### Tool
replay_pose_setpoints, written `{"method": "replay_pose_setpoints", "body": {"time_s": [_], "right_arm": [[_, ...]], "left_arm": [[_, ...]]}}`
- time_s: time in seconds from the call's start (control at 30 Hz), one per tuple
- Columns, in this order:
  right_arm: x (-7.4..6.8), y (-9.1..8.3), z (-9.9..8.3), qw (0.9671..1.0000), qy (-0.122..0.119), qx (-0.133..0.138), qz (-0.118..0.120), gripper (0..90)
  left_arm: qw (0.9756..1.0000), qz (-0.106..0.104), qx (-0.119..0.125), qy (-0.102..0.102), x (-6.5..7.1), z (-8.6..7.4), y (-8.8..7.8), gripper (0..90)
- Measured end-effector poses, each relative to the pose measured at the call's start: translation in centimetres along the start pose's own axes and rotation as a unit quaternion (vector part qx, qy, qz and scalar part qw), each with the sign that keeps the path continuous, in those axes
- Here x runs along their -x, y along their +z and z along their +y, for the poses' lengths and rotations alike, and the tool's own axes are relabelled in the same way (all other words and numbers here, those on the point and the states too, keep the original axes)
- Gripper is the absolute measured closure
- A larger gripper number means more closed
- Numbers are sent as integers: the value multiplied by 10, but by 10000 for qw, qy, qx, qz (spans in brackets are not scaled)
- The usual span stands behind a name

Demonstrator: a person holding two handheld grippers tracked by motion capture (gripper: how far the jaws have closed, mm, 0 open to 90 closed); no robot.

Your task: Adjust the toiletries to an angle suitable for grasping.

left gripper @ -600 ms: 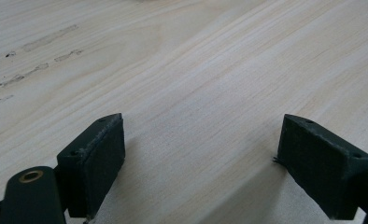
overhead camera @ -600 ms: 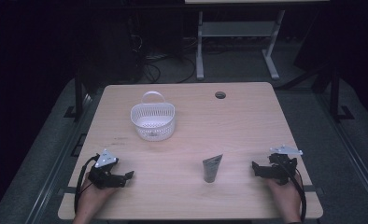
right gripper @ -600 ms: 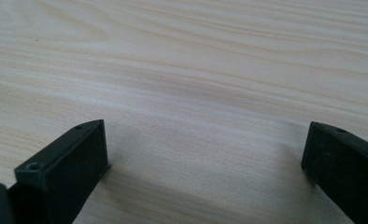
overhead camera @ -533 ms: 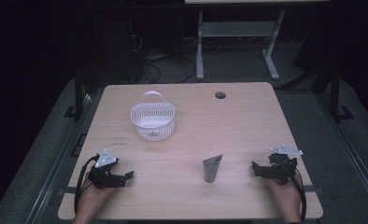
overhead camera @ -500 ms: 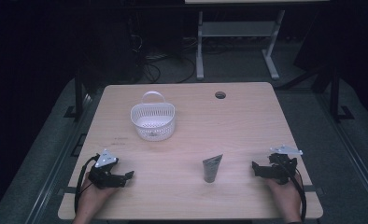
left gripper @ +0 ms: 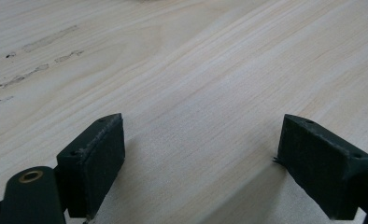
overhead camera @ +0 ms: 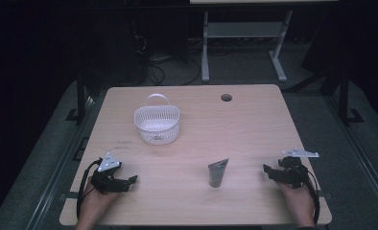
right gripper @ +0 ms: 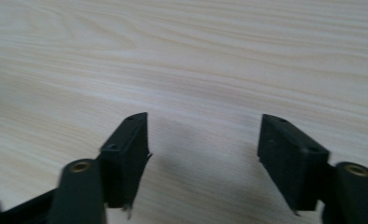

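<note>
A: Item one — right gripper (overhead camera: 269, 170). State?

B: Jaws apart, nothing between them; its own view has bare wood grain past the pads. It rests low at the near right edge of the table (overhead camera: 254, 124), pointing across toward the middle.

A: Item two — left gripper (overhead camera: 129, 180).

B: Same entry: jaws spread, empty, bare tabletop in front. It sits at the near left edge, tips facing the other gripper.

A: Nearest thing to either tool?

B: Grey tube (overhead camera: 217, 173), standing cap-down with its flat crimped end up, just ahead of the right gripper's tips and somewhat nearer it than the left one. Apart from both, untouched.

A: Further out?

B: White basket (overhead camera: 157, 123), handle raised, well beyond the left gripper toward the far side. Looks empty inside.

A: Progress?

B: By my reading, nothing is done yet. Tube not gripped, basket unfilled. Left to do: reach, close on the tube, carry it over and drop it in, if that is the job.
</note>
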State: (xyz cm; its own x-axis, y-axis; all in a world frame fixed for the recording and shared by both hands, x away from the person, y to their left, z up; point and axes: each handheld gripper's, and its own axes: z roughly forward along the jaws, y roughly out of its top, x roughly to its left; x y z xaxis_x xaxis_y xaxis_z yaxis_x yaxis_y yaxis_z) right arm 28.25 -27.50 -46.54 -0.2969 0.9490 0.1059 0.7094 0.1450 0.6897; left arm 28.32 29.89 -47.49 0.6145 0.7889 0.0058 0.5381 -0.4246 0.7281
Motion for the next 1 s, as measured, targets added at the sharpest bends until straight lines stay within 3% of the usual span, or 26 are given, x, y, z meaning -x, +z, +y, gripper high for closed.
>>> {"method": "replay_pose_setpoints", "body": {"time_s": [0.13, 0.27, 0.33, 0.37, 0.4, 0.47, 0.53, 0.73, 0.93, 1.0], "right_arm": [[-5, -8, 1, 9995, -118, 70, 277, 519], [-8, -13, 2, 9987, -202, 88, 452, 604], [-12, -16, 3, 9974, -272, 105, 661, 712], [-12, -16, 3, 9974, -272, 105, 661, 712], [-15, -19, 3, 9963, -317, 123, 792, 782], [-16, -20, 4, 9955, -356, 140, 865, 815], [-20, -24, 4, 9930, -431, 195, 1083, 897], [-27, -31, 7, 9884, -598, 271, 1368, 898], [-39, -40, 12, 9800, -812, 418, 1765, 898], [-40, -41, 13, 9791, -834, 431, 1802, 898]], "left_arm": [[10000, -1, 0, 1, 0, 0, 0, 141], [10000, 0, 3, -2, 0, 0, 0, 141], [10000, -1, 2, -2, 0, 0, 0, 141], [10000, -1, 2, -2, 0, 0, 0, 141], [10000, -2, 0, 1, 0, 0, 0, 141], [10000, -1, 0, 0, 0, 0, 0, 141], [10000, -2, 1, -2, 0, 0, 0, 141], [10000, -1, 1, 1, 0, 0, 0, 141], [10000, 0, 2, -1, 0, 0, 0, 141], [10000, -1, 0, 2, 0, 0, 0, 141]]}}
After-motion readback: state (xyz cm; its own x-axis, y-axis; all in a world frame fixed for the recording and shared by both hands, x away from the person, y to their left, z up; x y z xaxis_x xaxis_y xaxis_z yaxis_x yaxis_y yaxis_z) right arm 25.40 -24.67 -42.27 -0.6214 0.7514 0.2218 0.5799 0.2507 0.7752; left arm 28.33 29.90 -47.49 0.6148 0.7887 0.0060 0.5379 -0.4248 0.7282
